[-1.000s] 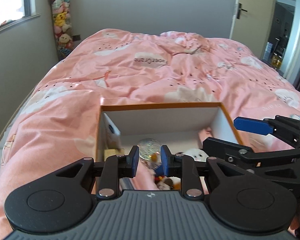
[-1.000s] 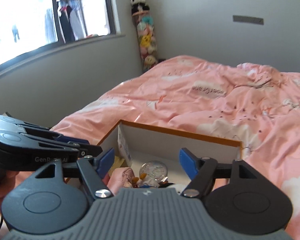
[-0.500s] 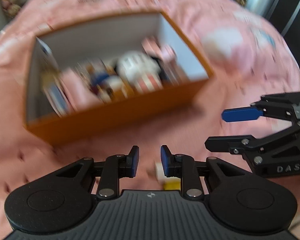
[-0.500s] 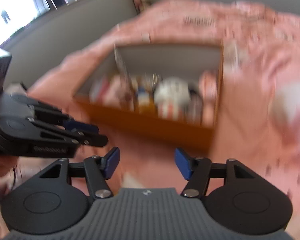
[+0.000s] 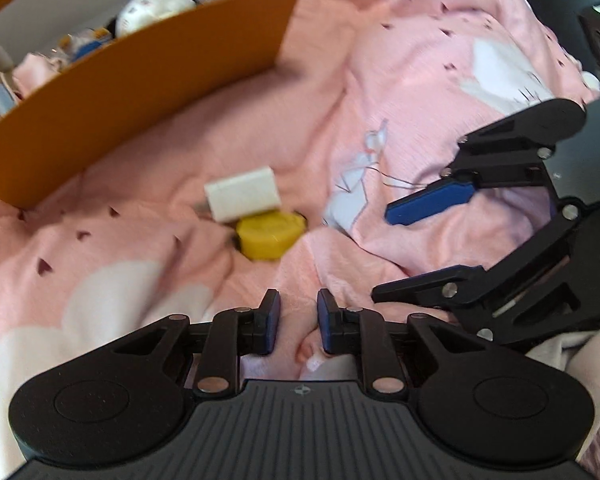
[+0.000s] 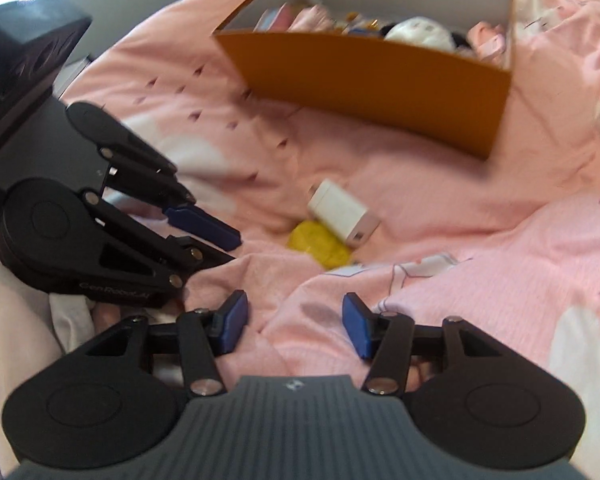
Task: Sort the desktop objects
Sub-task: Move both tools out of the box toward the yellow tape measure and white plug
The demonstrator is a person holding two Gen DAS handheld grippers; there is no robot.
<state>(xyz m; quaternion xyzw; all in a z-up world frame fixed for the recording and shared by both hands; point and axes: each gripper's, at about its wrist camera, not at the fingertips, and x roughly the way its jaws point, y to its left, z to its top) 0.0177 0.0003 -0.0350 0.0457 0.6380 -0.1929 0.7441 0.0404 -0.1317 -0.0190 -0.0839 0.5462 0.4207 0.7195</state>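
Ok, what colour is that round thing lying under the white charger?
Yellow. The round thing sits partly under the white charger, clearest in the left wrist view.

Bed's got a rumpled pink quilt point(image 5: 148, 248) with white cloud prints. Sitting right on it: an orange box point(image 6: 372, 68) full of small stuff, plus a white charger point(image 5: 242, 194) leaning against a yellow puck-shaped thing point(image 5: 269, 234) near the box.
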